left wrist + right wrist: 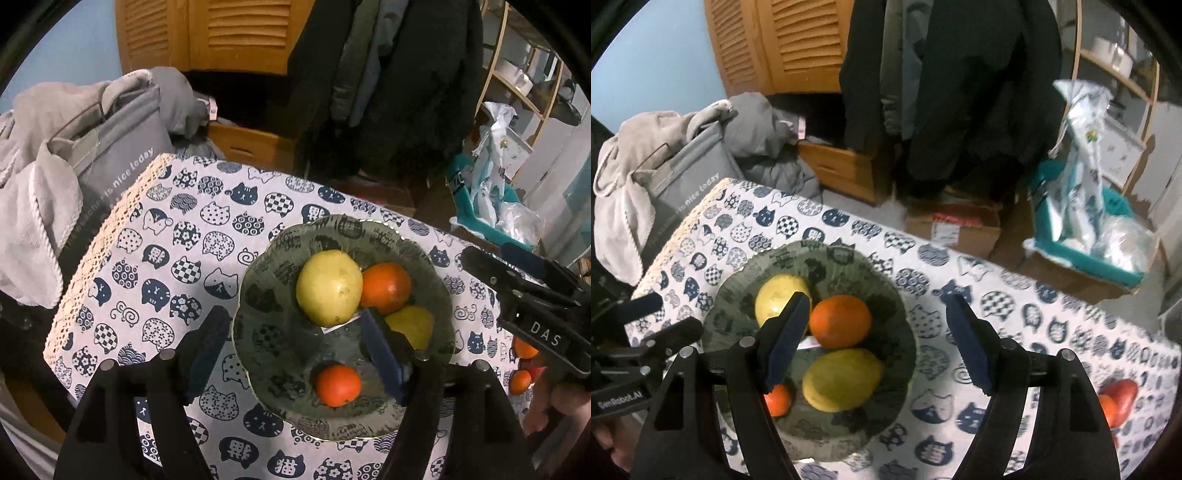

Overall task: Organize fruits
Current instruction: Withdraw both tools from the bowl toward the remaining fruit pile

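Cluttered room behind — louvred wooden doors, dark coats hanging, a grey bag point(110, 162) beside a table under a cat-print cloth point(177, 236). On the cloth sits a dark glass bowl point(258, 284) with a scalloped rim, holding four fruits: a pale yellow one point(328, 286), a big orange point(388, 286) touching it, a lemon point(842, 380) below, and a small mandarin point(338, 384) apart near the front rim. More fruit — orange and red point(1117, 400) — lies on the cloth well to the right, still outside the bowl.

The left gripper point(295, 350) hangs over the bowl with its jaws apart and nothing between the pads. The right gripper point(875, 339) likewise stands open and empty above the bowl's right half.

The fruits look firm, round and smooth, so likely to roll or slip; a hold across the widest part, with gentle pressure, seems safest. The glass bowl looks heavy and fragile, and is best not knocked.

Readable writing: "nice today" on the bag, "DAS" on the right gripper's body, "GenRobot.AI" on the left's.
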Demonstrator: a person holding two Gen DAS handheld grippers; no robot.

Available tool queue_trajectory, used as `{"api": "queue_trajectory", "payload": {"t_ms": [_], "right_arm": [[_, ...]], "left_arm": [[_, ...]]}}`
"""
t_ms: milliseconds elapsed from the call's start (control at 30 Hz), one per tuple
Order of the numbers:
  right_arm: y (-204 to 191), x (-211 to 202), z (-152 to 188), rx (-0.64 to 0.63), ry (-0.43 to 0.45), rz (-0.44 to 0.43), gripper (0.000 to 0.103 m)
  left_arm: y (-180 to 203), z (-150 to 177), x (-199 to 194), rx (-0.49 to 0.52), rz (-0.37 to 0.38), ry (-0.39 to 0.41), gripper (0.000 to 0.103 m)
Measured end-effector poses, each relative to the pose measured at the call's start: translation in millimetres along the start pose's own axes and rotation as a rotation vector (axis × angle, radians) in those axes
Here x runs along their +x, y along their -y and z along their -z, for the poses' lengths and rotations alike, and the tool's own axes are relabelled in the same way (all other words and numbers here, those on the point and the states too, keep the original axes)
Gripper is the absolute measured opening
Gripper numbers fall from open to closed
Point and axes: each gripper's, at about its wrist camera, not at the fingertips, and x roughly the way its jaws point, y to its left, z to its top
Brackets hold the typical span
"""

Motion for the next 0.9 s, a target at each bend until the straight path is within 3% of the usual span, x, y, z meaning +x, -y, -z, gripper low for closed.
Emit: {"api": "queue_trajectory", "payload": {"t_ms": [800,900], "right_arm": [[30.8,-100.8,6.8,-0.012,0.105,0.085,0.078],[37.0,-113.3,11.6,-0.008,0.117,0.1,0.081]], "left_arm": [[39.6,4.3,-75.5,0.092,0.038,0.13,0.081],[48.0,5.8,-82.0,0.109,0.047,0.139,0.087]]}}
